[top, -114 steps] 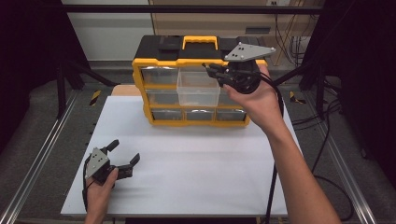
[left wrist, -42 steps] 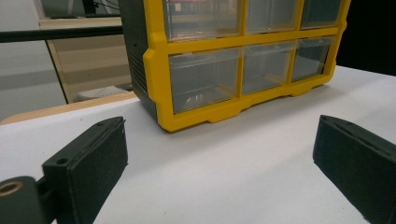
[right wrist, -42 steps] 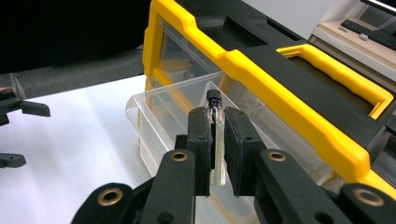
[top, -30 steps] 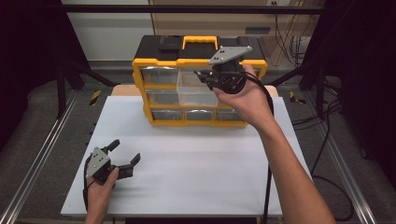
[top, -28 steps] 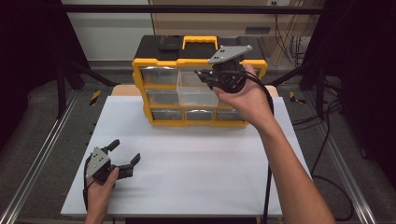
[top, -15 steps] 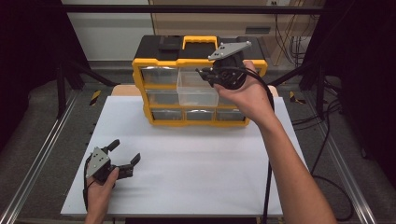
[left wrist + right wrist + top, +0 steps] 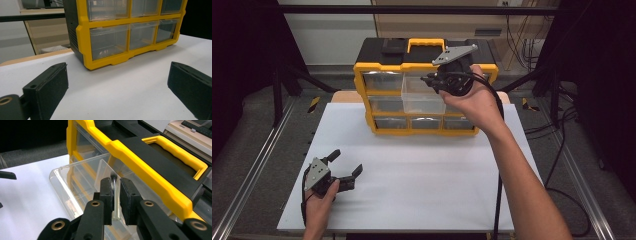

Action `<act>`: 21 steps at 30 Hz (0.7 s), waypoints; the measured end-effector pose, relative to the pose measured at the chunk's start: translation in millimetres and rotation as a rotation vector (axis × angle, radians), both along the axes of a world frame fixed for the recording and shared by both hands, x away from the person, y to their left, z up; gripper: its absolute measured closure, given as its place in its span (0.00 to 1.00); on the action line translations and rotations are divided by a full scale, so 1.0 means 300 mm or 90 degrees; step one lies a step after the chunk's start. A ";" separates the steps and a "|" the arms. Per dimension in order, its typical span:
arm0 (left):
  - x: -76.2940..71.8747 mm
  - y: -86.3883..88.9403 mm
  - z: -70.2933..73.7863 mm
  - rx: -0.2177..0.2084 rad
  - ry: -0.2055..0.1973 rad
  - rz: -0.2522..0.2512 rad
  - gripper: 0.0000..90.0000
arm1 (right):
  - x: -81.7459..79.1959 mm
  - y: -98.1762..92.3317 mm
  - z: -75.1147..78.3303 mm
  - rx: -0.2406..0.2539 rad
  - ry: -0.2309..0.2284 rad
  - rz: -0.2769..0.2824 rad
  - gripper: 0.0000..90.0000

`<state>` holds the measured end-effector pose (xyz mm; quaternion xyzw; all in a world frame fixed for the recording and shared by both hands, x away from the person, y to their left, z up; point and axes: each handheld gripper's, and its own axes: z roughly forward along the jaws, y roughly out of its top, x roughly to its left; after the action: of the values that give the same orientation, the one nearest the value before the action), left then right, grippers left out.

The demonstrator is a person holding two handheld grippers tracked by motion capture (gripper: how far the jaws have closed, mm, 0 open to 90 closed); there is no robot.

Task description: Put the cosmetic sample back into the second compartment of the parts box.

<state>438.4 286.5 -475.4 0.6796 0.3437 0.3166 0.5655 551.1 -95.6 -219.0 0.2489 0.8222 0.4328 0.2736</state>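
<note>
From the high view I could barely make out the clear drawer: its walls were see-through, and my right hand hid its right side. It stood pulled out of the top row of the yellow organiser at the back of the desk, its long axis running out of the slot toward my side.

The right gripper view gave me what the high view could not. The right hand-held gripper had its jaws nearly together, and they had just parted a trace, with the drawer's thin wall between the pads. Whether they pressed on it, I could not tell.

The left hand-held gripper rested near the desk's front left, well apart from the organiser. In the left gripper view its jaws stood wide, holding nothing, and the frame cut off the organiser's top.
</note>
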 end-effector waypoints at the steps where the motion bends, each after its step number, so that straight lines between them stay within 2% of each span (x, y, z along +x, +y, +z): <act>1: 0.000 0.000 0.000 0.000 0.000 0.000 0.03 | 0.000 -0.002 0.001 0.002 -0.001 -0.001 0.87; 21: 0.001 -0.001 0.000 0.001 0.000 -0.001 0.03 | -0.019 -0.026 0.022 0.032 -0.015 -0.008 0.86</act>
<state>438.7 286.2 -475.5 0.6804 0.3428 0.3166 0.5650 545.4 -103.4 -212.5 0.2558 0.8063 0.4544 0.2794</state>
